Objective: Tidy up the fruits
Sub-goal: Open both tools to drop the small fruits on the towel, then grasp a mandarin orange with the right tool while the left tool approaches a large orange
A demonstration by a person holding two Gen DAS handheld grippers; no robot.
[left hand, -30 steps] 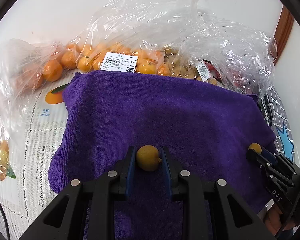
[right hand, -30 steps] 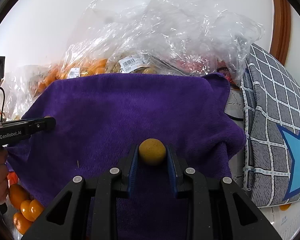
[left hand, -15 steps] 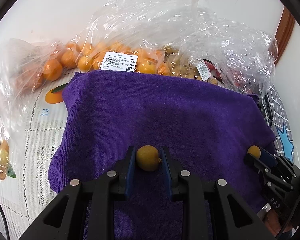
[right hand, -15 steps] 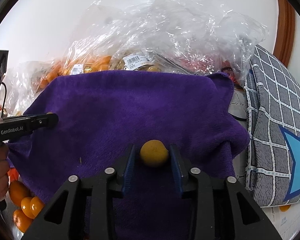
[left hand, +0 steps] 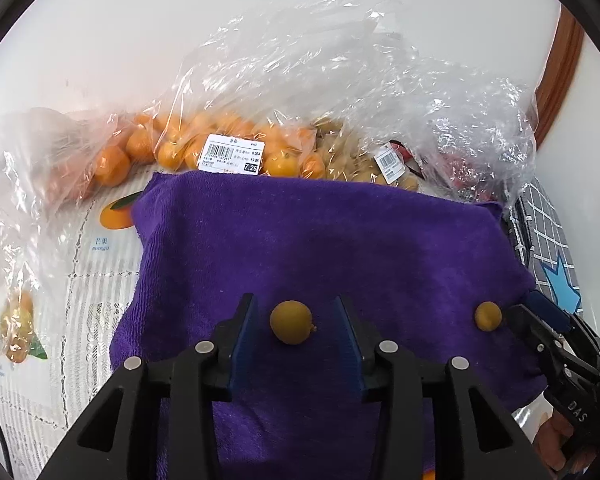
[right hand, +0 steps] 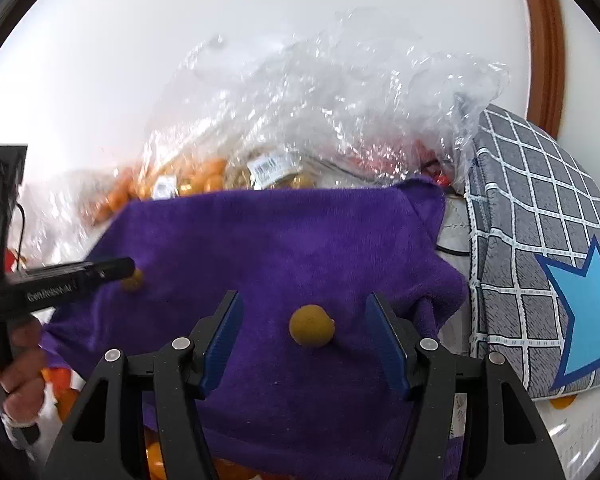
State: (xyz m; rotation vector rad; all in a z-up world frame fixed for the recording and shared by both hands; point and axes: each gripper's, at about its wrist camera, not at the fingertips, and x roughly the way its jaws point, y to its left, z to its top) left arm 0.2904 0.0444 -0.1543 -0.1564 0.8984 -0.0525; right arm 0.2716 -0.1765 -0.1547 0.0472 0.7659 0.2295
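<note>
Several clear bags (left hand: 300,92) of fruit are heaped along the back by the wall, one full of oranges (left hand: 172,152), one with small tan fruit, one with something red I cannot name. A purple towel (left hand: 320,240) is spread in front of them over the bench (left hand: 96,280), which wears a fruit-printed cover; a grey checked cushion (right hand: 540,220) sits just beside the towel's right edge.

Two small yellow fruits lie on the towel, well apart. The left fruit (left hand: 291,322) rests between the fingers of the left tongs (left hand: 296,336), which are released, with a clear gap on both sides. The right fruit (right hand: 311,325) lies likewise inside the right tongs (right hand: 304,340), spread wider, touching neither blue pad. From the left camera the right tongs (left hand: 540,320) show just beside their fruit (left hand: 488,315); from the right camera the left tongs (right hand: 112,268) cover part of theirs (right hand: 133,279).

The step in hand looks like laying out: both fruits set down side by side, grips let go. Next, I judge, each pair of tongs should draw straight back and up without nudging its fruit, since round fruit may roll on the soft pile. Then comes another reach to the bags, where slack, crinkled plastic will make finding an opening the harder part.
</note>
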